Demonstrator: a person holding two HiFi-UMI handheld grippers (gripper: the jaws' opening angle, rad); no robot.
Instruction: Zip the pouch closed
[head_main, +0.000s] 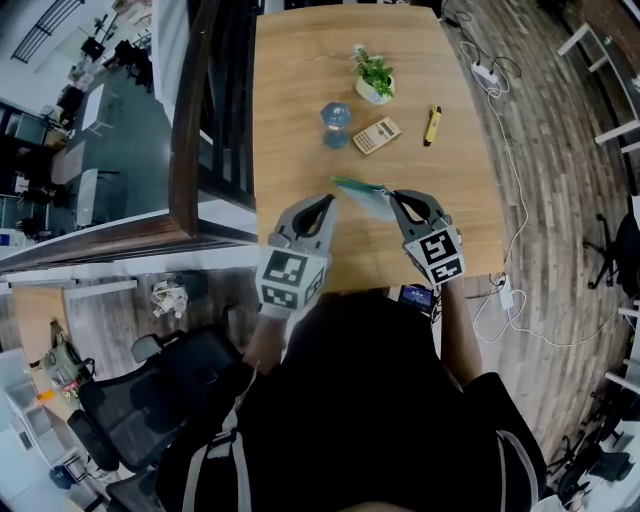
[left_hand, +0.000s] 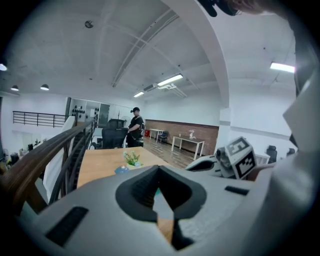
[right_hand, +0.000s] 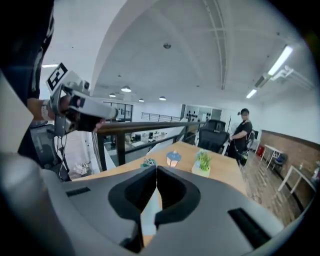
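Observation:
The teal pouch (head_main: 363, 196) lies flat on the wooden table (head_main: 300, 90), near its front edge. Both grippers are held up above the table, close to me. My left gripper (head_main: 328, 200) is at the pouch's left end, with its jaws shut and nothing seen held. A teal sliver of the pouch (left_hand: 158, 192) shows through the gap behind the tips of the left gripper (left_hand: 159, 168). My right gripper (head_main: 395, 197) is above the pouch's right end, also shut and empty. In the right gripper view the pouch (right_hand: 148, 162) rests on the table beyond the tips of the right gripper (right_hand: 156, 168).
Farther back on the table stand a small potted plant (head_main: 375, 78), a blue round item (head_main: 336, 124), a calculator (head_main: 377, 135) and a yellow marker (head_main: 432, 125). A dark railing (head_main: 186, 120) runs along the table's left side. Cables (head_main: 510, 200) lie on the floor at right.

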